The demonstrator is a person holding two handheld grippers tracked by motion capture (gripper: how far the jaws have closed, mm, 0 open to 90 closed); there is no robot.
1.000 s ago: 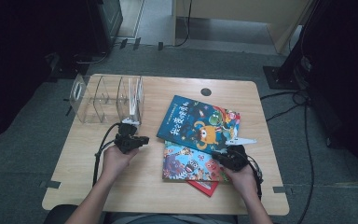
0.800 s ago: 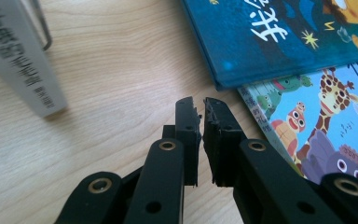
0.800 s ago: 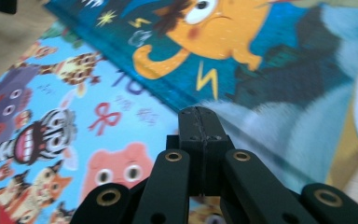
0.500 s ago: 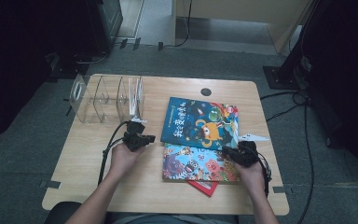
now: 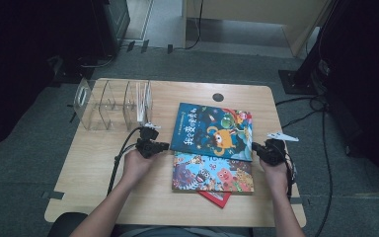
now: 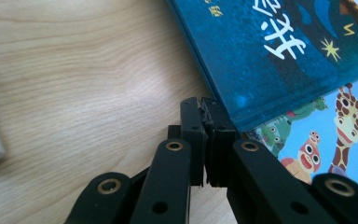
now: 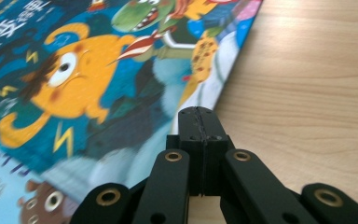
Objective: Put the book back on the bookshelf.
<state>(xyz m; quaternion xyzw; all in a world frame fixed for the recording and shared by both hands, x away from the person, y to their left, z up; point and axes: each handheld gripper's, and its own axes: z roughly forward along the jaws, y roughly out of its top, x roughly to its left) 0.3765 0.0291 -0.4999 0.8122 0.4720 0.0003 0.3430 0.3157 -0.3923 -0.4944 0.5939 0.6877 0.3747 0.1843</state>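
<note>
From the high view, three picture books lie on the light wooden table (image 5: pixel 103 163): a dark blue picture book with an orange monster on its cover (image 5: pixel 212 131) on top, a second colourful monster-covered picture book (image 5: pixel 212 174) partly under its near edge, and a red book (image 5: pixel 217 198) of which just a corner peeks out beneath. One clear acrylic divider rack (image 5: pixel 111 104) stands at the table's far left. Two forearms come in from the bottom. The left gripper (image 5: pixel 164 146) sits just beside the blue book's near left corner, its hand curled around the body; the right gripper (image 5: pixel 254 147) sits at the book's near right corner, pointing inward toward the book.

In the left gripper view, the left gripper (image 6: pixel 208 103) has its two black jaws pressed together with nothing between them, the tips right at the corner of the blue book (image 6: pixel 279 56), above the second book (image 6: pixel 326 135).

In the right gripper view, the right gripper (image 7: pixel 199 112) is likewise closed and empty, its tips at the blue book's (image 7: pixel 88 79) edge, just over bare wood.
</note>
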